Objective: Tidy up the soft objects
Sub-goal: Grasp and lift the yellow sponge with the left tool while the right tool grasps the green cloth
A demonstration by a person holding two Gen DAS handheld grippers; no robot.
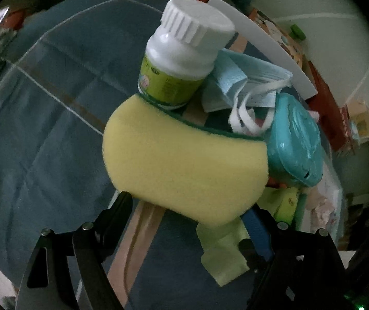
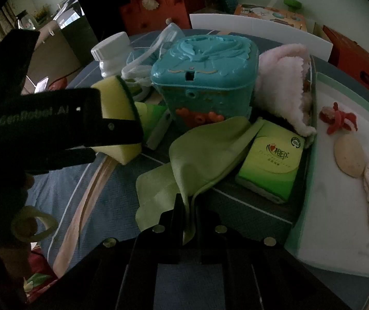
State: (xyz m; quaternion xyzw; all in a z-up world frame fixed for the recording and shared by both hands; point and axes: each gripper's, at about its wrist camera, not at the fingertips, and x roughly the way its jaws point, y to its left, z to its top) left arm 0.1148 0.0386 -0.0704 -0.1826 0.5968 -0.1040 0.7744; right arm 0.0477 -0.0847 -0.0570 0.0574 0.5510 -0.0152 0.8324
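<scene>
Two views, two separate ways this goes sideways.

Left wrist view: the left gripper (image 1: 192, 206) has its jaws spread wide either side of the yellow sponge (image 1: 182, 160). Can't tell if the pads are pressing on it at all. The sponge sits right up against the white pill bottle (image 1: 182, 51), which already leans over it, so I'd guess any nudge of the sponge tips that bottle into the blue face masks (image 1: 246, 82).

Right wrist view: the right gripper (image 2: 188, 219) is pinched together on an edge of the green cloth (image 2: 200, 160). The cloth lies draped against the teal plastic box (image 2: 205, 77) and over a corner of the green tissue pack (image 2: 272, 165). Pulling it could drag the pack along, and a grab that thin might just slip. The white tray (image 2: 344, 206) sits just to the right.
</scene>
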